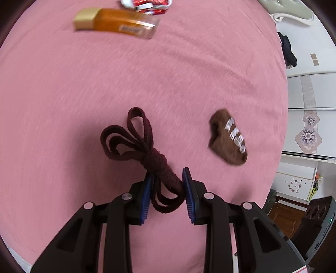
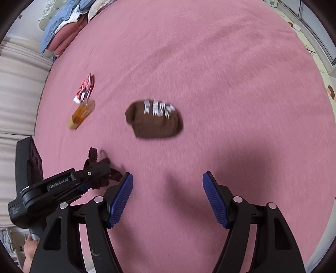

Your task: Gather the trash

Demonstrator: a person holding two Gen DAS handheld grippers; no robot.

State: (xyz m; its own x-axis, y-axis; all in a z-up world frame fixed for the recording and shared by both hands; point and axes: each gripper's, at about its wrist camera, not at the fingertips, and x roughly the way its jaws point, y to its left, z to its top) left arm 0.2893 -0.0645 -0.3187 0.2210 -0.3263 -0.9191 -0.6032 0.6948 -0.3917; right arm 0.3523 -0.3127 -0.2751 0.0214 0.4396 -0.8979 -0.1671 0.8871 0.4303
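A dark maroon knotted strap (image 1: 136,138) lies on the pink bed cover (image 1: 84,94), and my left gripper (image 1: 168,172) is shut on its thick end, both blue pads pressing it. The right wrist view shows that gripper (image 2: 98,168) at the lower left with the strap (image 2: 93,153) bunched in it. A brown sock with white lettering (image 1: 229,138) (image 2: 155,124) lies to its right. My right gripper (image 2: 167,173) stands open over bare cover, short of the sock. Farther off lie an amber bottle with a gold cap (image 1: 117,22) (image 2: 82,114) and a red-and-white wrapper (image 1: 147,5) (image 2: 86,88).
Pillows and folded bedding (image 2: 63,27) pile up at the bed's far left corner, with a pale curtain (image 2: 19,94) beside it. A white cabinet (image 1: 310,126) and a dark speaker box (image 1: 315,212) stand beyond the bed's right edge. A person's hand (image 2: 29,247) grips the left handle.
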